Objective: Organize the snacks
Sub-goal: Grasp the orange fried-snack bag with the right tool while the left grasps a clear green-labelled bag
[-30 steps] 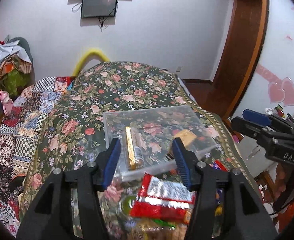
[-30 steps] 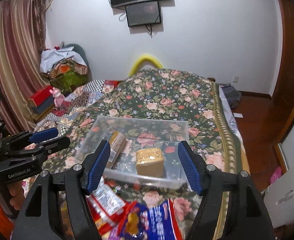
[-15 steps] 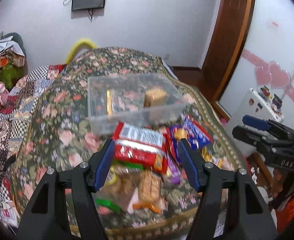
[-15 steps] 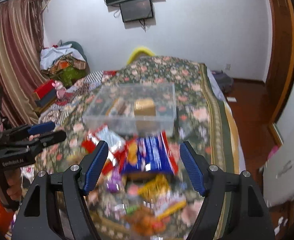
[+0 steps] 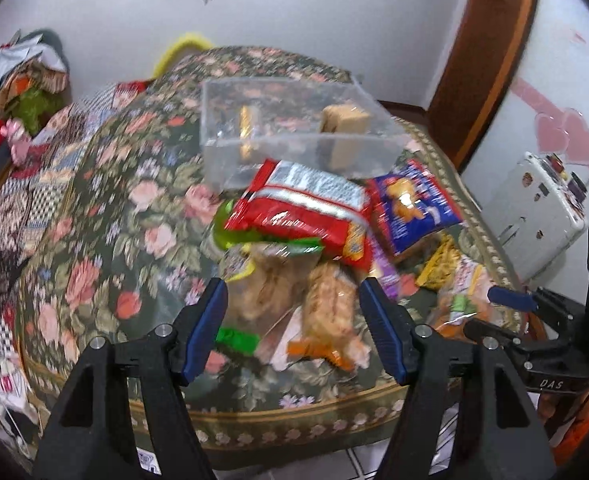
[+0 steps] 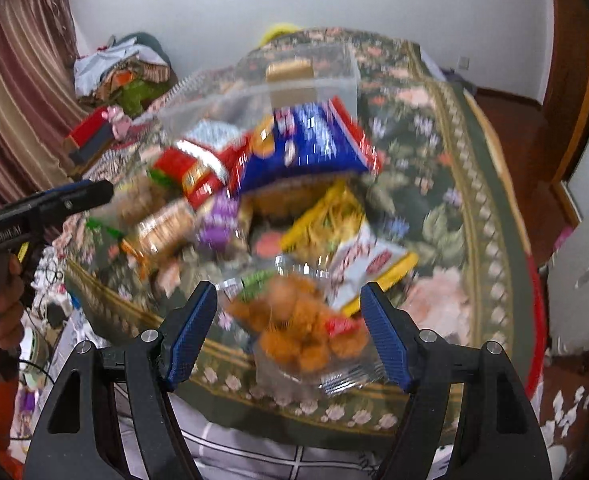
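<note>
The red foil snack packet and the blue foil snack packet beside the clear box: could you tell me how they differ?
The red foil snack packet carries a silver panel; the blue foil snack packet shows a yellow picture. The red packet lies on top of the loose pile, over green and clear wrappers; the blue packet lies to its right, its edge tucked under the red one. Both lie outside the clear plastic box, just in front of it.

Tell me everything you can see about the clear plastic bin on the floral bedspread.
The clear plastic bin is a see-through rectangular tub with no lid on it, standing upright on the floral bedspread, beyond the snack pile. Inside it lie a gold-wrapped bar and a tan block-shaped pack, set apart from each other. The red and silver packet overlaps its near wall; whether they touch is unclear. Neither hand-held gripper touches it.
</note>
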Demonstrator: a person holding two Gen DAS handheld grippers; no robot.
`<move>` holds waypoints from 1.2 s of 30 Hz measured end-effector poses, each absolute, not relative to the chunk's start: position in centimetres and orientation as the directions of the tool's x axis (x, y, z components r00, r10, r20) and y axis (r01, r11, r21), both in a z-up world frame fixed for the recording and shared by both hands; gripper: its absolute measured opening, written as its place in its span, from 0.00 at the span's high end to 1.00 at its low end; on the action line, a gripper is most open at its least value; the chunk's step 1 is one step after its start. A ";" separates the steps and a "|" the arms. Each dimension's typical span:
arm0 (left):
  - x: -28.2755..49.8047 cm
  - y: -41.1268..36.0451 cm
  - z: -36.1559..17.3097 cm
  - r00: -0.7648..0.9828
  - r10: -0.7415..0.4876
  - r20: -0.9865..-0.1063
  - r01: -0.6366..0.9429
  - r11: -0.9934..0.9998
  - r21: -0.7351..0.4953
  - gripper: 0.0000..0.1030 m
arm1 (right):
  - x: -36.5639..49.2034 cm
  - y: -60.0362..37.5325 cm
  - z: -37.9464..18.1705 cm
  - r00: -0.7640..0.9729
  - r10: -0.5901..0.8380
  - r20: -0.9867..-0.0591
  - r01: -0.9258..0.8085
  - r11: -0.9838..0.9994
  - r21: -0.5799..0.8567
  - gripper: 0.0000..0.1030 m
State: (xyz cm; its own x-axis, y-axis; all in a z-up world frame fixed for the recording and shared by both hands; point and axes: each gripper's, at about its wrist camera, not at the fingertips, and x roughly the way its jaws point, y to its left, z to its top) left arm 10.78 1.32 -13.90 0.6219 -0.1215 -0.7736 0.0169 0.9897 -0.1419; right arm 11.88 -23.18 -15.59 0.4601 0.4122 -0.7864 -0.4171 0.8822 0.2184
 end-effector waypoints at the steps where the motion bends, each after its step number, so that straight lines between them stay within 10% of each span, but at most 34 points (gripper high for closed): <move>1: 10.8 1.5 -14.2 0.616 -0.119 -0.779 0.010 0.990 -0.143 0.33 | 11.9 -23.1 -16.0 0.450 0.411 -0.793 -0.414 0.883 0.223 0.31; 28: 13.9 3.1 -18.7 0.563 -0.108 -0.819 -0.040 0.987 -0.158 0.22 | 12.1 -23.2 -15.3 0.444 0.476 -0.759 -0.436 0.855 0.281 0.55; 36: 14.2 3.2 -19.0 0.583 -0.116 -0.804 -0.032 0.986 -0.165 0.40 | 13.0 -23.3 -13.4 0.484 0.488 -0.727 -0.429 0.856 0.289 0.55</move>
